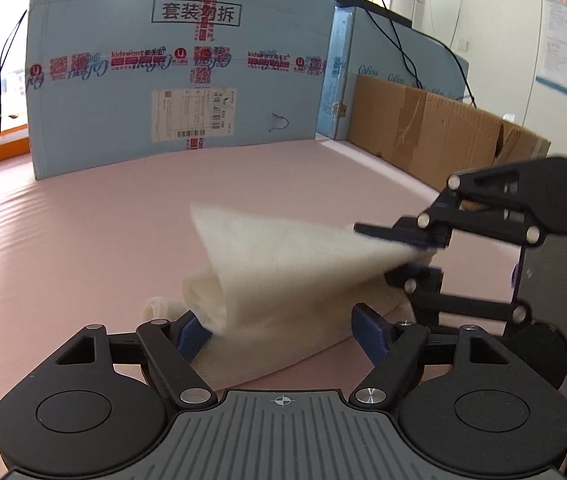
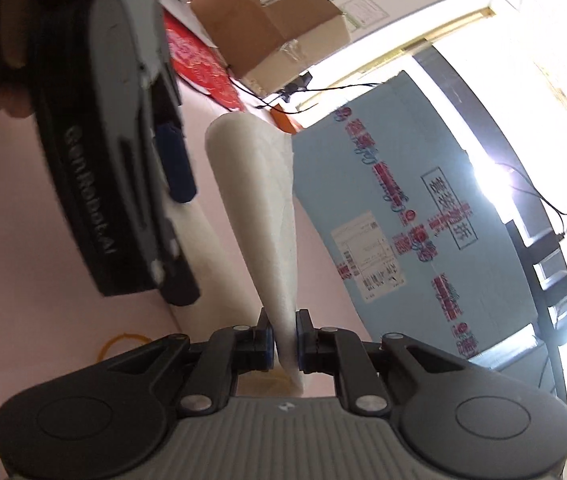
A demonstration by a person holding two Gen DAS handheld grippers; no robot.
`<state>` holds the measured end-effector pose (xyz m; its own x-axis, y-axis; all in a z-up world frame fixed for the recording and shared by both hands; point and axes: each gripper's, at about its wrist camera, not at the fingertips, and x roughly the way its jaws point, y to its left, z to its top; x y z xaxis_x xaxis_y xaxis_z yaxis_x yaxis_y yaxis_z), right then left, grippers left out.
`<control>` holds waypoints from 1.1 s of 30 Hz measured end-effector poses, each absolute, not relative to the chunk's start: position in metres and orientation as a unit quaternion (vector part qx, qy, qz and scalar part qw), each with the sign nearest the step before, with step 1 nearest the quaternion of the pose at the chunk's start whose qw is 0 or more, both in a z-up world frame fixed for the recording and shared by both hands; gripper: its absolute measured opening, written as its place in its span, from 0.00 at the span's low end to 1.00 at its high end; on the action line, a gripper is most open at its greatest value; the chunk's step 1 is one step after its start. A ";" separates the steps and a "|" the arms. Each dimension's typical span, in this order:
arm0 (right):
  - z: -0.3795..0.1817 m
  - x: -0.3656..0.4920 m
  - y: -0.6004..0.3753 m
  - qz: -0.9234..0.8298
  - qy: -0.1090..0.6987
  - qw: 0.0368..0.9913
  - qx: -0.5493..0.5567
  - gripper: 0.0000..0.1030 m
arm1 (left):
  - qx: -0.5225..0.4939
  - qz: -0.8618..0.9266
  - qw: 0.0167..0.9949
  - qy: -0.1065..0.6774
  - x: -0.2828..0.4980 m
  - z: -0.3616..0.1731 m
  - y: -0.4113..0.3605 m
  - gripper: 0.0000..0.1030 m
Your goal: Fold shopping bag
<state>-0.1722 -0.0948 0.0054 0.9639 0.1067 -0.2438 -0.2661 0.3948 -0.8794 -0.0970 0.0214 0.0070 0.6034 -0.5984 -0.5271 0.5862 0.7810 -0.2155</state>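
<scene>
1. Left wrist view: our left gripper (image 1: 283,334) has its jaws spread wide, with the cream shopping bag (image 1: 283,276) lying between them on the pink mat (image 1: 83,248). The pads aren't pressing it.
2. Our right gripper (image 1: 411,256) comes in from the side, pinching one edge of the bag and lifting that flap up off the mat.
3. Right wrist view confirms it: the fabric is clamped tight between the pads of the right gripper (image 2: 283,340).
4. Progress-wise we'd say mid-fold. The bag looks partly bunched, and the lifted flap isn't laid over or flattened yet.
</scene>
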 end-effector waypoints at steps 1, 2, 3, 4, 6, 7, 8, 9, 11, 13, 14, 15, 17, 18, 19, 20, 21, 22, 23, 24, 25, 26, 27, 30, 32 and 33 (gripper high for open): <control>0.003 -0.173 -0.094 0.120 0.069 0.828 -0.543 0.11 | -0.041 -0.339 0.891 0.300 -0.094 0.005 0.029 0.75; 0.002 -0.174 -0.093 0.126 0.069 0.825 -0.546 0.11 | -0.064 -0.344 0.887 0.301 -0.091 0.003 0.035 0.75; 0.000 -0.173 -0.093 0.128 0.071 0.822 -0.550 0.11 | -0.097 -0.350 0.882 0.301 -0.087 0.001 0.042 0.75; -0.001 -0.172 -0.091 0.127 0.071 0.820 -0.554 0.11 | -0.122 -0.355 0.877 0.299 -0.085 0.001 0.048 0.75; -0.001 -0.172 -0.088 0.133 0.068 0.819 -0.554 0.11 | -0.132 -0.352 0.882 0.286 -0.087 0.003 0.051 0.75; -0.001 -0.172 -0.087 0.138 0.067 0.819 -0.552 0.11 | -0.135 -0.349 0.884 0.279 -0.089 0.005 0.053 0.75; -0.001 -0.173 -0.085 0.141 0.066 0.818 -0.554 0.11 | -0.132 -0.343 0.892 0.265 -0.092 0.008 0.055 0.75; -0.003 -0.174 -0.084 0.142 0.065 0.817 -0.555 0.11 | -0.127 -0.330 0.905 0.238 -0.100 0.015 0.058 0.76; -0.006 -0.174 -0.083 0.146 0.066 0.813 -0.560 0.11 | -0.109 -0.306 0.924 0.203 -0.111 0.026 0.059 0.81; -0.008 -0.175 -0.082 0.149 0.065 0.809 -0.564 0.11 | -0.073 -0.277 0.938 0.193 -0.115 0.033 0.055 0.82; -0.009 -0.175 -0.081 0.149 0.065 0.808 -0.566 0.11 | -0.033 -0.255 0.945 0.202 -0.116 0.033 0.045 0.82; -0.008 -0.174 -0.080 0.148 0.068 0.811 -0.563 0.10 | 0.002 -0.235 0.949 0.211 -0.116 0.033 0.036 0.82; -0.005 -0.172 -0.077 0.145 0.075 0.817 -0.553 0.10 | 0.037 -0.212 0.949 0.229 -0.111 0.026 0.028 0.82; -0.005 -0.172 -0.076 0.145 0.077 0.818 -0.552 0.10 | 0.054 -0.201 0.949 0.238 -0.108 0.023 0.023 0.82; -0.005 -0.171 -0.075 0.145 0.079 0.817 -0.552 0.10 | 0.070 -0.188 0.948 0.247 -0.105 0.019 0.020 0.82; -0.007 -0.171 -0.073 0.144 0.080 0.817 -0.553 0.11 | 0.080 -0.171 0.948 0.258 -0.102 0.015 0.019 0.82; -0.008 -0.171 -0.072 0.143 0.082 0.817 -0.553 0.12 | 0.088 -0.158 0.946 0.267 -0.099 0.012 0.018 0.83; -0.007 -0.171 -0.071 0.142 0.086 0.821 -0.546 0.12 | 0.089 -0.159 0.945 0.272 -0.097 0.011 0.018 0.83; -0.003 -0.171 -0.071 0.145 0.094 0.829 -0.532 0.13 | 0.090 -0.161 0.943 0.276 -0.096 0.010 0.017 0.84; 0.003 -0.171 -0.074 0.153 0.105 0.839 -0.511 0.14 | 0.091 -0.164 0.943 0.277 -0.096 0.009 0.018 0.84; 0.005 -0.173 -0.079 0.157 0.113 0.846 -0.497 0.18 | 0.092 -0.167 0.942 0.277 -0.099 0.007 0.022 0.84; 0.012 -0.174 -0.086 0.169 0.123 0.854 -0.477 0.23 | 0.090 -0.168 0.941 0.279 -0.099 0.006 0.023 0.84; 0.020 -0.176 -0.094 0.182 0.134 0.861 -0.455 0.29 | 0.089 -0.169 0.941 0.280 -0.098 0.006 0.024 0.84; 0.032 -0.177 -0.114 0.199 0.150 0.874 -0.418 0.41 | 0.083 -0.174 0.941 0.276 -0.100 0.008 0.027 0.84; 0.040 -0.175 -0.127 0.215 0.169 0.883 -0.380 0.44 | 0.085 -0.181 0.943 0.268 -0.101 0.010 0.025 0.84; 0.043 -0.174 -0.131 0.222 0.178 0.887 -0.364 0.46 | 0.088 -0.183 0.942 0.267 -0.101 0.011 0.023 0.84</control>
<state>-0.1737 -0.1312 0.0425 0.8385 0.2644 -0.4765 -0.5229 0.6366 -0.5669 -0.1011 0.0228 0.0106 0.7906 -0.2989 -0.5344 0.3923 0.9174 0.0673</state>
